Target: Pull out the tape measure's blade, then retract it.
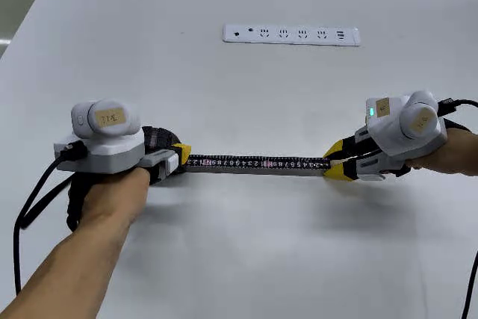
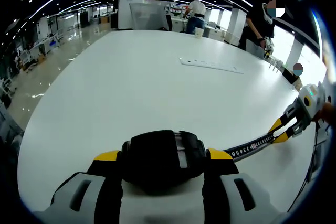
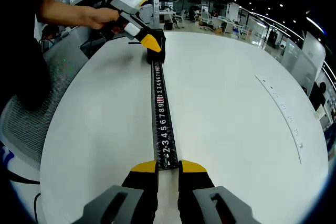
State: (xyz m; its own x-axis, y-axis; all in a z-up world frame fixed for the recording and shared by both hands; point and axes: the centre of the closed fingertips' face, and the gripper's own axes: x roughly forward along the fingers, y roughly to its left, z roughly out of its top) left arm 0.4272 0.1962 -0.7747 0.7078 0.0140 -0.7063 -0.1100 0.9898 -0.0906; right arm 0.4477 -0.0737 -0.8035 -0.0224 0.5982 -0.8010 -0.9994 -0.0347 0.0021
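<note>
A black tape measure case (image 1: 159, 142) rests on the white table, held in my left gripper (image 1: 173, 156), whose yellow-tipped jaws are shut on its sides; in the left gripper view the case (image 2: 164, 157) sits between them. Its black blade (image 1: 254, 163) with white numbers stretches rightward to my right gripper (image 1: 334, 160), shut on the blade's end. Seen in the right gripper view, the blade (image 3: 160, 119) runs straight away from my right gripper (image 3: 168, 167) to the case (image 3: 156, 50). The blade (image 2: 253, 146) leaves the case toward the right gripper (image 2: 280, 130) in the left gripper view.
A white power strip (image 1: 291, 34) lies flat at the far side of the table (image 1: 239, 244). Black cables (image 1: 30, 207) trail from both grippers off the near edge. People stand beyond the table's far end in the left gripper view.
</note>
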